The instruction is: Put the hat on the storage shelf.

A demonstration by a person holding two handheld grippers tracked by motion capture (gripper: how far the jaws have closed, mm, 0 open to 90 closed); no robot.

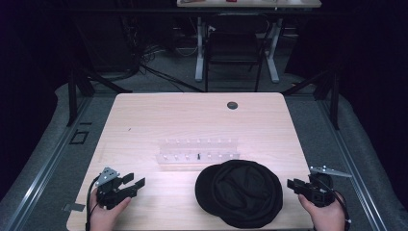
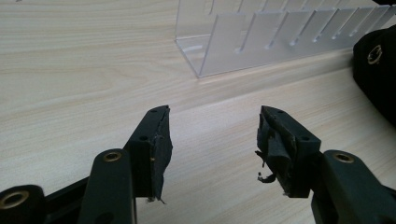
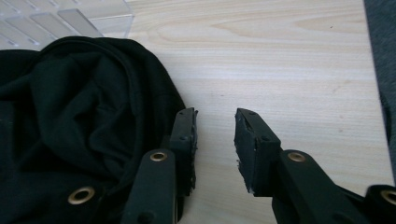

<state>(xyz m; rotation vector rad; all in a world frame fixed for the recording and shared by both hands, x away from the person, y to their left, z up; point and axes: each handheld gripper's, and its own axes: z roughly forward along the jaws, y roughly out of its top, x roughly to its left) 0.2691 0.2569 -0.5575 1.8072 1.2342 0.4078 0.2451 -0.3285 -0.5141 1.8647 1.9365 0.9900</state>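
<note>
A black cap (image 1: 239,192) lies crumpled on the wooden table (image 1: 192,120), near the front edge and right of centre. Just behind it stands a clear acrylic slotted rack (image 1: 197,154). My left gripper (image 1: 136,180) is held at the front left, open, with bare wood between its jaws (image 2: 215,114). The rack (image 2: 261,42) is ahead of it and the cap (image 2: 378,70) off to its right. My right gripper (image 1: 291,184) sits at the table's right front edge, open and with nothing between its jaws (image 3: 215,114). Its left jaw is right beside the cap's (image 3: 79,126) edge.
A round cable hole (image 1: 232,105) sits near the table's far edge. Behind the table are a dark chair (image 1: 234,48) and another desk. The right table edge lies close to my right gripper, with grey floor (image 3: 385,56) beyond it.
</note>
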